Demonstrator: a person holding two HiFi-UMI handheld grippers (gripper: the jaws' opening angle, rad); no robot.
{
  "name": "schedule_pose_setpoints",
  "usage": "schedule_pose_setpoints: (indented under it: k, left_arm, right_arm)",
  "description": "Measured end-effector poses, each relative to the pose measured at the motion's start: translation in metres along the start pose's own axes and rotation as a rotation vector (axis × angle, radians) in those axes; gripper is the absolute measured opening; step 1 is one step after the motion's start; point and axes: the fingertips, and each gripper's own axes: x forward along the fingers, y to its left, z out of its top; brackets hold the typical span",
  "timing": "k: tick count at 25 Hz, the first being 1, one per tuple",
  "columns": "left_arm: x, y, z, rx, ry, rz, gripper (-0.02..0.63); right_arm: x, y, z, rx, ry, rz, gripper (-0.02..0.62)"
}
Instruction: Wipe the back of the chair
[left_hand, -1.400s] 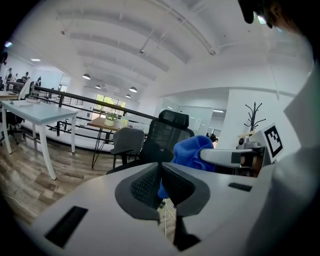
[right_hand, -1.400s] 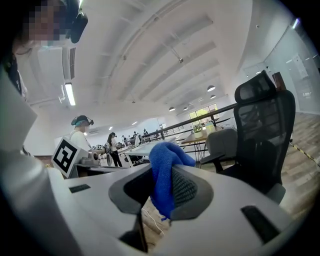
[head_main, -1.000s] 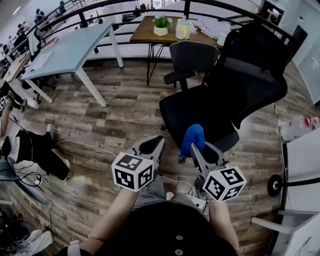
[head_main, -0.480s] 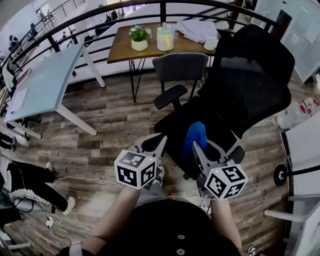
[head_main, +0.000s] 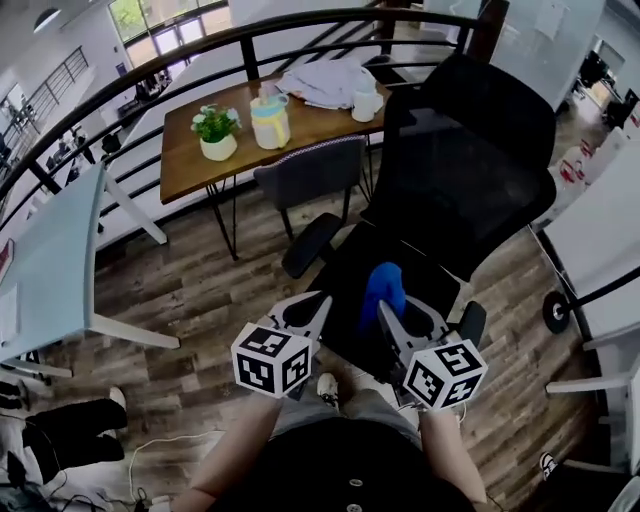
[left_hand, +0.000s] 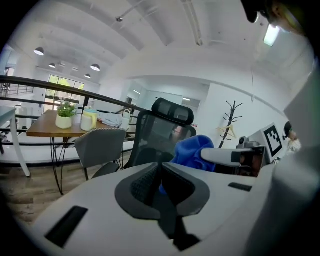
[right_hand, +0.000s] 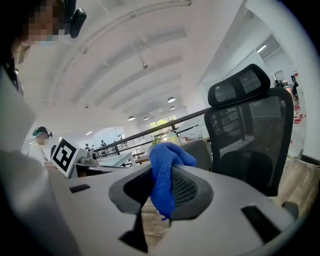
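seemingly pot (head_main: 219, 149) holds plant (head_main: 213, 121); cloth (head_main: 383, 287) clamped

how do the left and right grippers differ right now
The left gripper is empty; the right gripper holds a blue cloth. The left gripper's jaws meet pad to pad; the right gripper's jaws are kept apart by the cloth. Both are shut and point toward the black chair.

We count two chairs, a black mesh chair (head_main: 470, 150) and a grey chair (head_main: 310, 172); two grippers, the left gripper (head_main: 316, 303) and the right gripper (head_main: 392, 308); one blue cloth (head_main: 383, 283); one potted plant (head_main: 216, 132).
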Motion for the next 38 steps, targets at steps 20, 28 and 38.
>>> schedule_pose_setpoints:
  k: [20, 28, 38]
  left_arm:
    - [0.110, -0.055, 0.044, 0.085, 0.029, -0.262, 0.032]
    - [0.159, -0.074, 0.080, 0.126, -0.001, -0.287, 0.032]
    - [0.211, -0.096, 0.121, 0.156, -0.026, -0.304, 0.032]
  right_arm:
    - [-0.025, -0.087, 0.045, 0.015, -0.104, -0.222, 0.100]
    - [-0.018, -0.138, 0.080, 0.003, -0.139, -0.221, 0.100]
    - [-0.017, -0.184, 0.114, -0.034, -0.137, -0.213, 0.100]
